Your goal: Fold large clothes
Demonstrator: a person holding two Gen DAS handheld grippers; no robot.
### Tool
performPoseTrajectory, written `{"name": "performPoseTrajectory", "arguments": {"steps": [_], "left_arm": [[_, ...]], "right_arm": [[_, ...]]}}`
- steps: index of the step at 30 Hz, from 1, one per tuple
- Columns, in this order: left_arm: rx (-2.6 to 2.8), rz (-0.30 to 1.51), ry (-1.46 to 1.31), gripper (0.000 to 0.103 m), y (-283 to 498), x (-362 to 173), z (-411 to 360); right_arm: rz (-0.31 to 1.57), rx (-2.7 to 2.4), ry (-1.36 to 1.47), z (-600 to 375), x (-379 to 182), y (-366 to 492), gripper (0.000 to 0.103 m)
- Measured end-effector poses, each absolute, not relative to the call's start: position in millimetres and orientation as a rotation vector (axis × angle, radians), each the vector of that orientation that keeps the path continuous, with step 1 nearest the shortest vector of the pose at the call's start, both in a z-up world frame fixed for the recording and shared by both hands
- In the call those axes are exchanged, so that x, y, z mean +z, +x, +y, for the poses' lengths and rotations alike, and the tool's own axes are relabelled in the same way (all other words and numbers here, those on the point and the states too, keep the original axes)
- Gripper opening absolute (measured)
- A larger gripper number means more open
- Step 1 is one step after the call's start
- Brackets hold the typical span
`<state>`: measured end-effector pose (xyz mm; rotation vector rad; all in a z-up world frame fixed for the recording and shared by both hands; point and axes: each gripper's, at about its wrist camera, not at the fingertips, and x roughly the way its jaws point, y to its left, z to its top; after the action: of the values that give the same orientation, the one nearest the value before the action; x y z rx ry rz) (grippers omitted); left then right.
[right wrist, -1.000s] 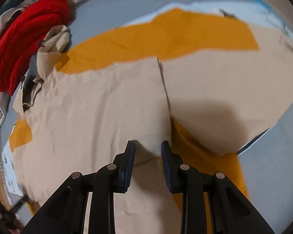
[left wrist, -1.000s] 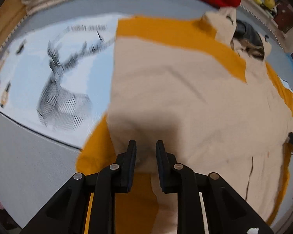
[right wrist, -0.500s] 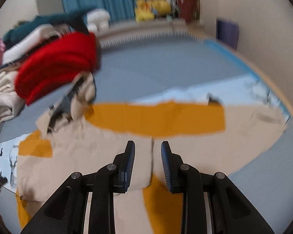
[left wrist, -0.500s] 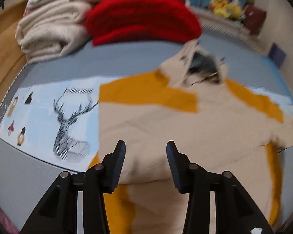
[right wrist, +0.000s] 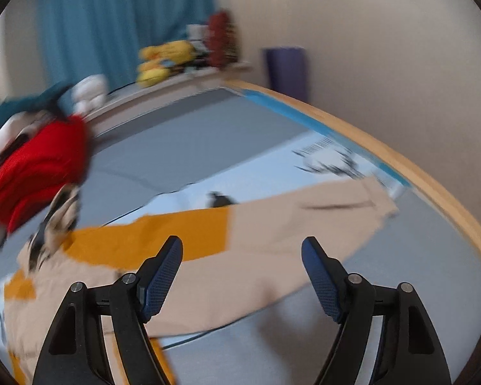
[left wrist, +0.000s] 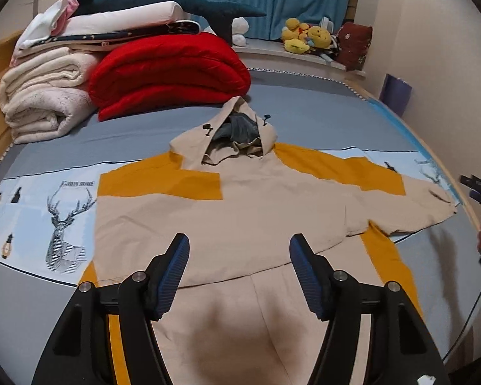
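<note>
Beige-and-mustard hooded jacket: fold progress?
Done: the beige-and-mustard hooded jacket lies on the grey bed with its lower part folded up across the body. In hand: nothing; left gripper and right gripper are both open above it. Left: the spread sleeve, hood and final folds.

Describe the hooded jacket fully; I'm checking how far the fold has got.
The hooded jacket is beige woven-looking cloth with mustard-yellow panels and a dark-lined hood. It lies flat on the grey bed, hood toward the red blanket, its lower part folded up over the chest, one sleeve stretched sideways. Neither open claw touches it.
</note>
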<state>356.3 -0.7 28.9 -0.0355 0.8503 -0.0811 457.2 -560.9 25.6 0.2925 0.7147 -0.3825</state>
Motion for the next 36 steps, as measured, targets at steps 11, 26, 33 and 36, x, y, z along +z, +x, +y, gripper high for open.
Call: {"name": "performPoseTrajectory", "arguments": {"steps": [11,26,33,36], "left_arm": [[-0.115,0.923,-0.044,0.059,375,10,-6],[-0.106,0.948,-0.049,0.059,387,-4,3],[-0.111,0.964,-0.046,0.059,389,-9,3],[-0.112,0.967,-0.045,0.059,390,-10,3]], "right_arm": [[0.759,-0.459,0.541,-672,-46,453,0.040],[0.806,-0.517,0.805,-736,-127,466,0.041],[0.730,-0.554,0.839,-751,-136,473,0.040],[0.691,-0.559,0.876,-756,-138,475,0.039]]}}
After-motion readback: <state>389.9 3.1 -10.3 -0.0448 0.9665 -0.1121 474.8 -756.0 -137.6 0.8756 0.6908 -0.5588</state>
